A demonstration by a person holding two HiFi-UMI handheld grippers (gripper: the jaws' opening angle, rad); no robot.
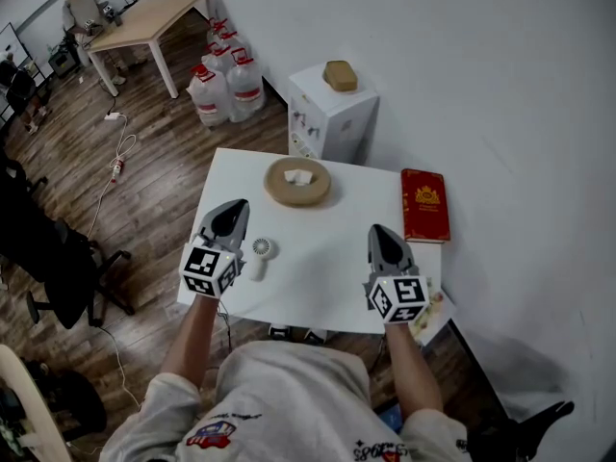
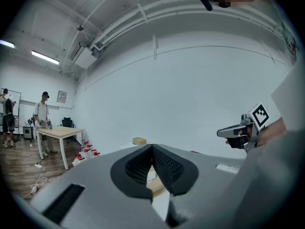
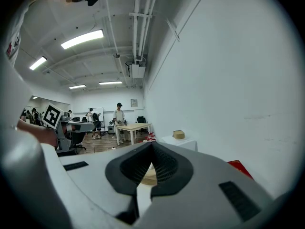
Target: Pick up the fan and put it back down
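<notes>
A small white hand-held fan (image 1: 261,256) lies flat on the white table (image 1: 327,277), round head away from me, handle toward the near edge. My left gripper (image 1: 234,206) hovers just left of it, jaws shut with nothing between them, held nearly level. My right gripper (image 1: 377,229) hangs over the table's right half, well apart from the fan, jaws also shut and empty. In the left gripper view the jaw tips (image 2: 152,147) meet, and the fan is hidden below them. The right gripper view shows its tips (image 3: 152,143) meeting too.
A round wooden tray (image 1: 297,182) holding a white piece sits at the table's far side, a red book (image 1: 424,205) at its right edge. Behind stand a white cabinet (image 1: 332,114) and water bottles (image 1: 226,83). People stand at a wooden table (image 1: 149,17) far left.
</notes>
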